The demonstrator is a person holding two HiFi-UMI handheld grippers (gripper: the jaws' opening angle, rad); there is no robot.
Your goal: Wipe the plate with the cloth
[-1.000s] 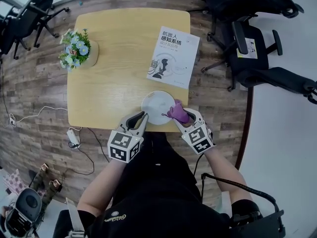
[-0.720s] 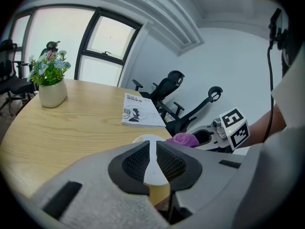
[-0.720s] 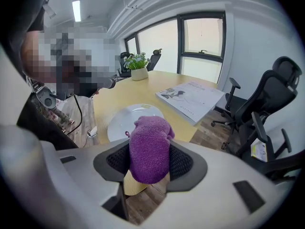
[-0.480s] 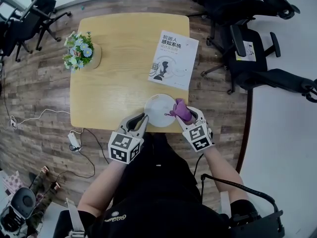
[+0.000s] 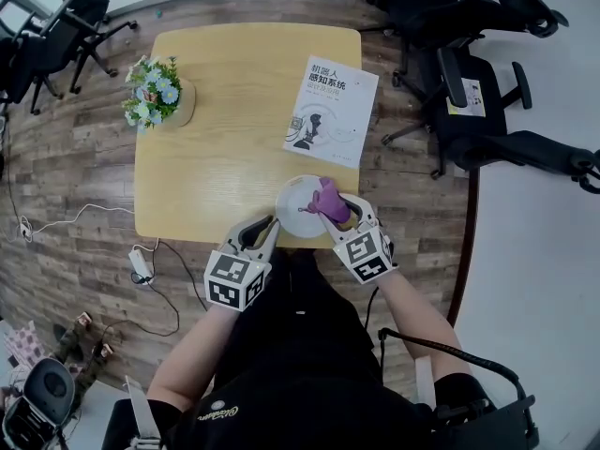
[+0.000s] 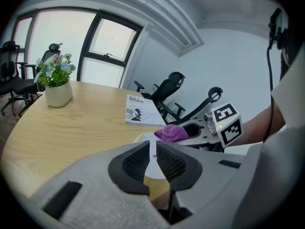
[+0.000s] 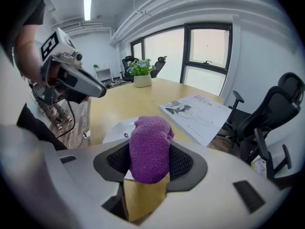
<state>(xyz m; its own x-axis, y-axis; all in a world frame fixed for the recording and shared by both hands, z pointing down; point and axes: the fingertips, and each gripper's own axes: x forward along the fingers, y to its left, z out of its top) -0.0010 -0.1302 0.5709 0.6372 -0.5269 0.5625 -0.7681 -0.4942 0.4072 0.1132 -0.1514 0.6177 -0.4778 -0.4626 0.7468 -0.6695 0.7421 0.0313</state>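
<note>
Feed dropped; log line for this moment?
right tool: shut on cloth, over plate | left tool: nearly shut, empty, by plate edge

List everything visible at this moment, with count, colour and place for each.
table: 1, light wood, middle of the room
plate: 1, white, near edge of the table
cloth: 1, purple, over the plate's right side
book: 1, white cover, right side of the table
flower pot: 1, pale pot with blue and white flowers, left side of the table
chairs: several, black, on the floor past and beside the table
power strip: 1, white, with cables, on the floor left of the table
person: 1, dark clothing, at the table's near edge
left tongs: 1, grey, jaws almost together, nothing between, beside the plate
right tongs: 1, grey, clamped on the cloth
</note>
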